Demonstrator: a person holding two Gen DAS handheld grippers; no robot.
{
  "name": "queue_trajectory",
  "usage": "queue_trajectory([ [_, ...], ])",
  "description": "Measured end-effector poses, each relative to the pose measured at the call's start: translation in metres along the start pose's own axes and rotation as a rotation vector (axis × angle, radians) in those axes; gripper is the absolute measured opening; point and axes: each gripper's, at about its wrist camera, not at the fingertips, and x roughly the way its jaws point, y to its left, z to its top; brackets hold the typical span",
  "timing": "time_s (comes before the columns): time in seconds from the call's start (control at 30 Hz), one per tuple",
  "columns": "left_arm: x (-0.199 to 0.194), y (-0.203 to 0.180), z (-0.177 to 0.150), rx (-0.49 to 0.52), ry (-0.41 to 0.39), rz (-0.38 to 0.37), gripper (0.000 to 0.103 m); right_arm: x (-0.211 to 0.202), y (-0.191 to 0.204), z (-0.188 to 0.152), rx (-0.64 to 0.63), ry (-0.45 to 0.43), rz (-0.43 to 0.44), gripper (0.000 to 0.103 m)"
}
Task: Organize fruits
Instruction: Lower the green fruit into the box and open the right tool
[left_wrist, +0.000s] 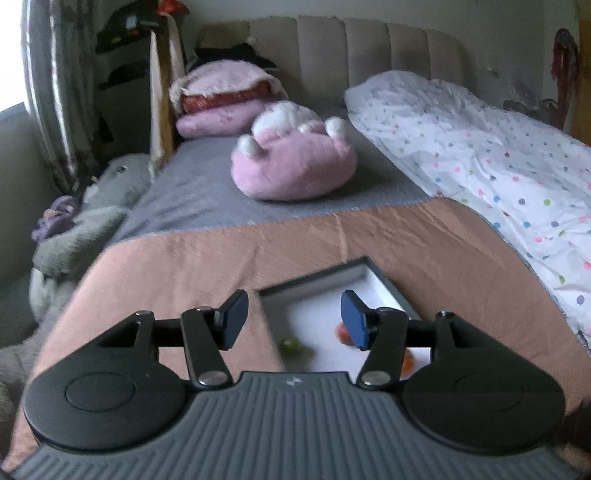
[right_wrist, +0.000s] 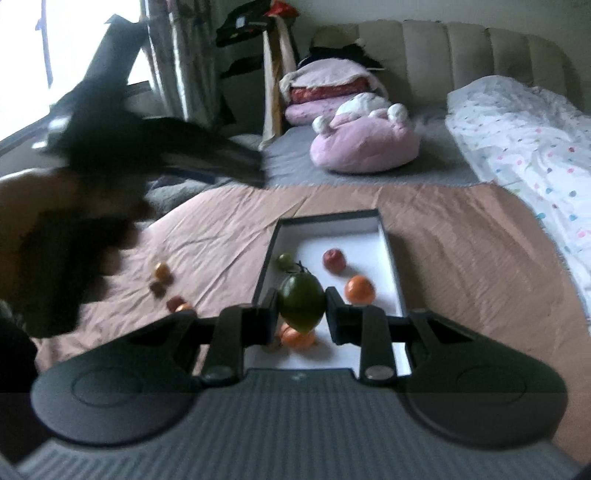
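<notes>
Right tool (right_wrist: 301, 318) gripping green fruit (right_wrist: 301, 306), box (right_wrist: 388, 236) holding fruits

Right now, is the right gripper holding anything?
Yes: the right gripper is shut on a green fruit, held above the box.

Home bedroom: bed w/ padded headboard (left_wrist: 354, 48), plush pillows (left_wrist: 295, 162), polka-dot duvet (left_wrist: 480, 155).
</notes>
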Motion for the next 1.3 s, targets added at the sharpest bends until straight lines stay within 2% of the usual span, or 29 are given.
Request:
queue_trajectory([
  [0.1,-0.028,0.023,0.001,0.028,-0.023,0.026,0.062,0.000,0.001,0.010,0.001,-0.013,-0.018,0.030],
  [0.23,-0.063,0.061,-0.007,-0.008,-0.021,0.037,0.062,0.009,0.007,0.020,-0.006,-0.014,-0.036,0.030],
  [0.53,-0.130,0.132,-0.044,-0.048,-0.025,0.062,0.062,0.053,0.033,0.024,-0.001,0.072,-0.068,0.030],
  [0.7,-0.153,0.165,-0.062,-0.061,-0.049,0.091,0.062,0.067,0.043,0.033,-0.004,0.113,-0.075,0.030],
  [0.8,-0.156,0.176,-0.067,-0.077,-0.043,0.076,0.062,0.067,0.053,0.039,-0.021,0.127,-0.096,0.030],
  [0.93,-0.145,0.173,-0.066,-0.097,-0.012,0.041,0.062,0.047,0.068,0.040,-0.020,0.101,-0.097,0.030],
  [1.1,-0.133,0.149,-0.068,-0.047,0.026,-0.010,0.062,0.022,0.072,0.023,0.046,0.065,-0.105,0.030],
  [1.3,-0.127,0.127,-0.076,-0.055,0.038,-0.055,0.062,0.013,0.064,0.000,0.076,0.088,-0.134,0.030],
])
